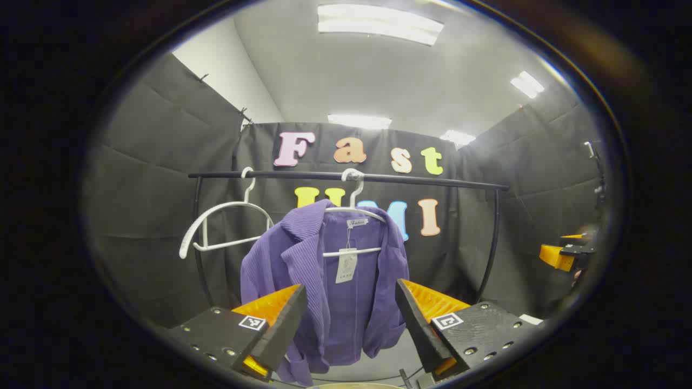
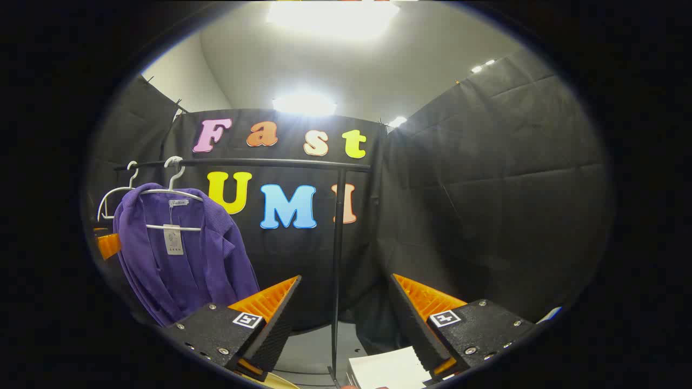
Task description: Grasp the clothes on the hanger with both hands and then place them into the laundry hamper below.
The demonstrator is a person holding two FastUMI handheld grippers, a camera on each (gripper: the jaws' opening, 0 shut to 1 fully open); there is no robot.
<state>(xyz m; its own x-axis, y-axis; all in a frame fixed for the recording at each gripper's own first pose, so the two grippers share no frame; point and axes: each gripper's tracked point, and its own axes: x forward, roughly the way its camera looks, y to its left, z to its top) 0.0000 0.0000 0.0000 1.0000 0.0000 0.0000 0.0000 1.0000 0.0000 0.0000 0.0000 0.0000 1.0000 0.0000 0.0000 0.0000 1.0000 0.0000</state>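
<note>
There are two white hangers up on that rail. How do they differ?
The left hanger hangs bare, while the right hanger carries a purple jacket with a paper tag. The bare one is turned at an angle; the loaded one faces the camera squarely. Both are white and hook over the same black rail.

The left gripper [image 1: 350, 319] stood open before the purple jacket [image 1: 330, 281] hanging on a white hanger [image 1: 354, 216]
</note>
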